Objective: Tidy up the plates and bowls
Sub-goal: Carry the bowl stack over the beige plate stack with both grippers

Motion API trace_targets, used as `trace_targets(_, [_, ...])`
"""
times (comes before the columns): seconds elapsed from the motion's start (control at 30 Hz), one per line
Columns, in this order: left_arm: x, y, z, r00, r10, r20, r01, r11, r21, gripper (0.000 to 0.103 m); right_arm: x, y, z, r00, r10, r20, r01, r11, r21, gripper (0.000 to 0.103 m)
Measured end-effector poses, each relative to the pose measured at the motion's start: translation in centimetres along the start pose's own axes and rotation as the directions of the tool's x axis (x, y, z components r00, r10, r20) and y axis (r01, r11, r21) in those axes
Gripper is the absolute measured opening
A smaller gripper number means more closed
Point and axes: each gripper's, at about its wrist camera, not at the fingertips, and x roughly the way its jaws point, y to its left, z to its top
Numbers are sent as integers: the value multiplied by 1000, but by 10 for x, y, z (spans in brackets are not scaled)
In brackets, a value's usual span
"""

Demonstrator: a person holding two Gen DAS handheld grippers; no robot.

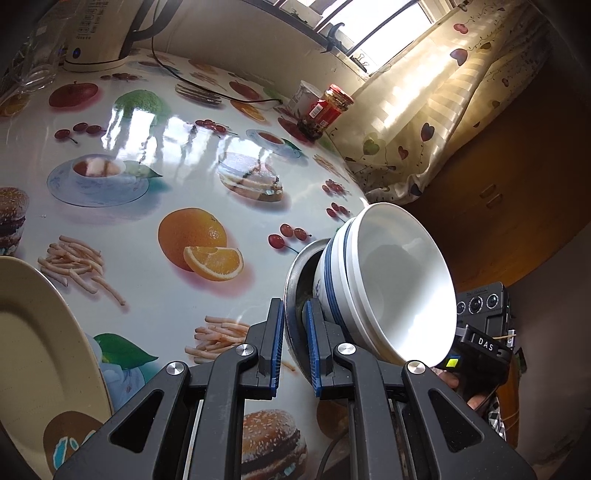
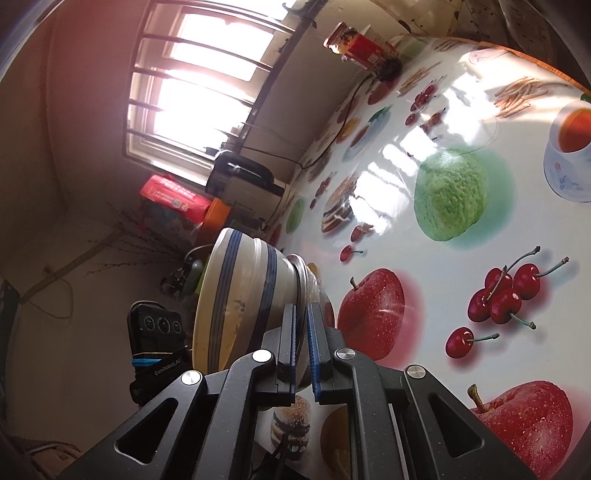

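A metal plate (image 1: 293, 273) carries a stack of white bowls with blue stripes (image 1: 399, 280), and the load hangs tilted above the fruit-print tablecloth (image 1: 166, 166). My left gripper (image 1: 294, 306) is shut on the plate's near rim. From the opposite side my right gripper (image 2: 302, 310) is shut on the same metal plate (image 2: 303, 271), with the bowls (image 2: 236, 295) beyond its fingers. Each wrist view shows the other gripper's camera housing (image 1: 480, 325) (image 2: 155, 332) behind the bowls. A cream plate (image 1: 40, 332) lies on the table at the lower left.
An electric kettle (image 1: 99, 33) and a clear glass (image 1: 33, 55) stand at the table's far left, with a cable trailing across. A red-lidded jar (image 1: 325, 110) and a white tub (image 1: 304, 96) sit by the wall. A heart-print curtain (image 1: 443, 110) hangs to the right.
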Motion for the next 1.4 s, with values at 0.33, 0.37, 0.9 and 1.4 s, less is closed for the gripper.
trace_targets(0.33, [-21,11,-4,999,13,41,-12,1000,-23,11,20,17,-1,999,9,-32,-9,1000,-23,9])
trace_targets(0.37, [-23,12,-5,999,14,44,-13,1000,-28,11,22,18,-1,999,11,-36,-12,1000,-24,9])
trace_targets(0.9, [-60,32,-6,993,58,99,-53,997,-55,11,64,46,0,994,39,-100,-46,997,-66,9])
trace_targets(1.4, [-88,51,-14,985,115,126,-104,991,-87,11,101,67,-6,986,55,-160,-69,994,-86,9])
